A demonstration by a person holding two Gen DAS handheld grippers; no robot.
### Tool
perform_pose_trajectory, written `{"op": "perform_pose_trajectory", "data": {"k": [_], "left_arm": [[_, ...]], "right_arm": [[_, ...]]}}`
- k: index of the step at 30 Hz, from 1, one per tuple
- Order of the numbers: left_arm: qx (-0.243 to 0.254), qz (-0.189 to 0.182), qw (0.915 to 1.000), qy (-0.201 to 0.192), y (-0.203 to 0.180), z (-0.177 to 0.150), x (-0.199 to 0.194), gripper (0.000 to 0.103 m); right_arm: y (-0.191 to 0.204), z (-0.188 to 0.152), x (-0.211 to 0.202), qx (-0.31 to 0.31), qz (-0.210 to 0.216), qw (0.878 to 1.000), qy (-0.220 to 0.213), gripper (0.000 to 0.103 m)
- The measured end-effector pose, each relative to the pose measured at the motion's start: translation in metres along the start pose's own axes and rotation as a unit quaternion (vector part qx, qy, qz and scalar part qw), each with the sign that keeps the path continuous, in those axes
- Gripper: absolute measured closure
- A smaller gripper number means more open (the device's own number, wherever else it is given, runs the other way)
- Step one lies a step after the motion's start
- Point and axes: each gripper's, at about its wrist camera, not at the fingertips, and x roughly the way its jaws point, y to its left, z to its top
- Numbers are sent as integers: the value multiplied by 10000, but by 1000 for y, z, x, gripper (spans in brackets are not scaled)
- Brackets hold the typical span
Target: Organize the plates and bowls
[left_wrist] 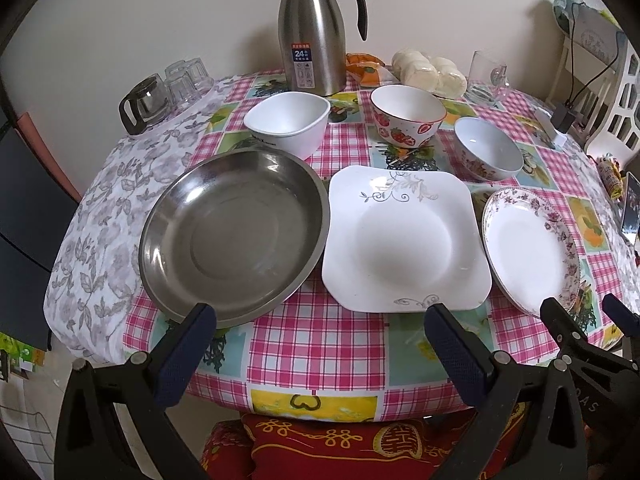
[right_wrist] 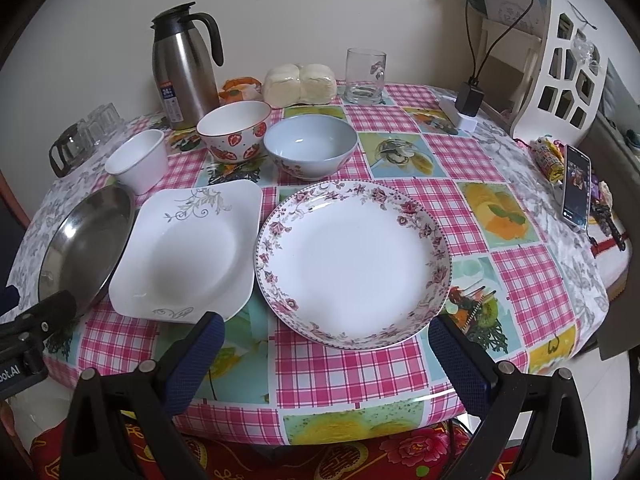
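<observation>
Plates [right_wrist: 354,260]: three. Bowls [right_wrist: 310,148]: three. Thermos [left_wrist: 314,36]: one.

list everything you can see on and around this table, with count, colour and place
steel dish: 1, silver, front left
square plate: 1, white, front middle
floral plate: 1, white with pink rim, front right
white bowl: 1, white, back left
strawberry bowl: 1, white and red, back middle
blue bowl: 1, pale blue, back right
thermos: 1, steel and black, by wall
glass mug: 1, clear, back right
phone: 1, right edge
left gripper: 1, black, open, front edge
right gripper: 1, black, open, front edge
</observation>
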Motion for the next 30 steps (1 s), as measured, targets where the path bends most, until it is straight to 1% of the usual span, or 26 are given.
{"op": "perform_pose_trajectory", "data": {"k": [30], "left_arm": [[-40, -40, 10000, 56, 1, 1, 2, 0]], "right_arm": [[1, 0, 0, 3, -4, 10000, -3, 0]]}}
